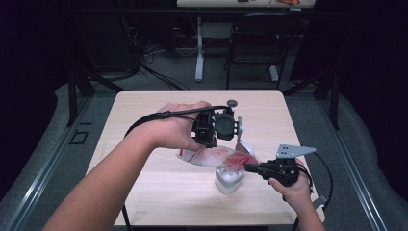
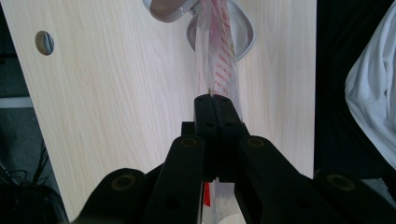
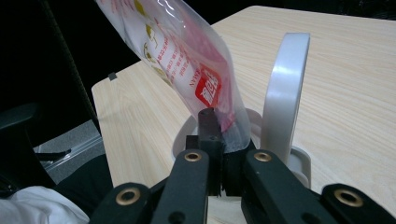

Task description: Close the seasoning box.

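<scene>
A clear plastic bag with red print point(image 1: 216, 156) hangs stretched between my two grippers, just above the table. My left gripper point(image 1: 206, 143) comes down from above and is shut on the bag's left end; in the left gripper view the jaws point(image 2: 212, 99) pinch the bag point(image 2: 219, 56) flat. My right gripper point(image 1: 248, 167) reaches in level from the right, shut on the bag's red corner point(image 3: 210, 91), jaws point(image 3: 215, 115) closed over it. Under the bag stands a small white container point(image 1: 228, 182) with its hinged lid point(image 3: 285, 88) standing upright and open.
The light wooden table point(image 1: 159, 192) has a round cable hole point(image 2: 44, 42) near its far edge. A black chair point(image 1: 257, 43) and a desk leg point(image 1: 199, 48) stand beyond the table. Dark floor surrounds it on both sides.
</scene>
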Available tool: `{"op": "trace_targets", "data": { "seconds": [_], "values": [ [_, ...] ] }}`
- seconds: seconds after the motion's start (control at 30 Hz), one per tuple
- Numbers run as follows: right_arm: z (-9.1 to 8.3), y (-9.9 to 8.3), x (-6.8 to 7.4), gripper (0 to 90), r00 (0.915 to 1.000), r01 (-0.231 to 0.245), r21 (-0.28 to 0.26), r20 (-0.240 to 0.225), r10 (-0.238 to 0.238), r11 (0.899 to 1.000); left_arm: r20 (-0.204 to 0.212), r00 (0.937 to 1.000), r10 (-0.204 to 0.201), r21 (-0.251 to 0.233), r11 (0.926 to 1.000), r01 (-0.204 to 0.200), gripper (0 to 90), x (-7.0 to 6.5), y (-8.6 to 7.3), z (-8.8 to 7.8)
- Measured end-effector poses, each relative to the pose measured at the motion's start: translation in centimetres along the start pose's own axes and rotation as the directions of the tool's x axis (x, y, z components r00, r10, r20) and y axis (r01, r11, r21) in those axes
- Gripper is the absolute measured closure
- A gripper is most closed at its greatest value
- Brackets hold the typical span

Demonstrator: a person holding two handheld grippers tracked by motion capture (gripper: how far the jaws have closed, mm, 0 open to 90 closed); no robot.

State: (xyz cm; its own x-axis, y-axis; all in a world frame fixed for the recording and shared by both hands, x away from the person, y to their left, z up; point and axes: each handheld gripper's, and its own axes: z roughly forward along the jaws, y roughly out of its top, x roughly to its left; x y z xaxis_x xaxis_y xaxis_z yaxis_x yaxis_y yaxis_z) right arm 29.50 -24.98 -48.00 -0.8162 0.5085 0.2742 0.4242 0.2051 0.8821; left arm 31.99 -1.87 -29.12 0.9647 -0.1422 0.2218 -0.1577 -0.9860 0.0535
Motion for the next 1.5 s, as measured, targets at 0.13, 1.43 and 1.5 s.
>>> {"op": "trace_targets", "data": {
  "seconds": [0.13, 1.43, 1.5],
  "values": [
    [0.05, 0.08, 0.14, 89.7, 1.0, 0.003, -0.001, -0.004, -0.003, 1.0, -0.003, 1.0, -0.001, -0.003, 1.0, 0.001, 90.0, -0.02, -0.13, -0.16],
    [0.5, 0.35, 0.78, 89.8, 0.9995, 0.02, 0.002, -0.023, -0.02, 1.0, -0.011, 0.9999, -0.002, 0.011, 0.9999, 0.002, 90.0, -0.42, -0.35, -0.96],
    [0.51, 0.33, 0.77, 89.8, 0.9995, 0.019, 0.001, -0.023, -0.019, 1.0, -0.012, 0.9999, -0.001, 0.012, 0.9999, 0.001, 90.0, -0.47, -0.29, -0.98]
  ]
}}
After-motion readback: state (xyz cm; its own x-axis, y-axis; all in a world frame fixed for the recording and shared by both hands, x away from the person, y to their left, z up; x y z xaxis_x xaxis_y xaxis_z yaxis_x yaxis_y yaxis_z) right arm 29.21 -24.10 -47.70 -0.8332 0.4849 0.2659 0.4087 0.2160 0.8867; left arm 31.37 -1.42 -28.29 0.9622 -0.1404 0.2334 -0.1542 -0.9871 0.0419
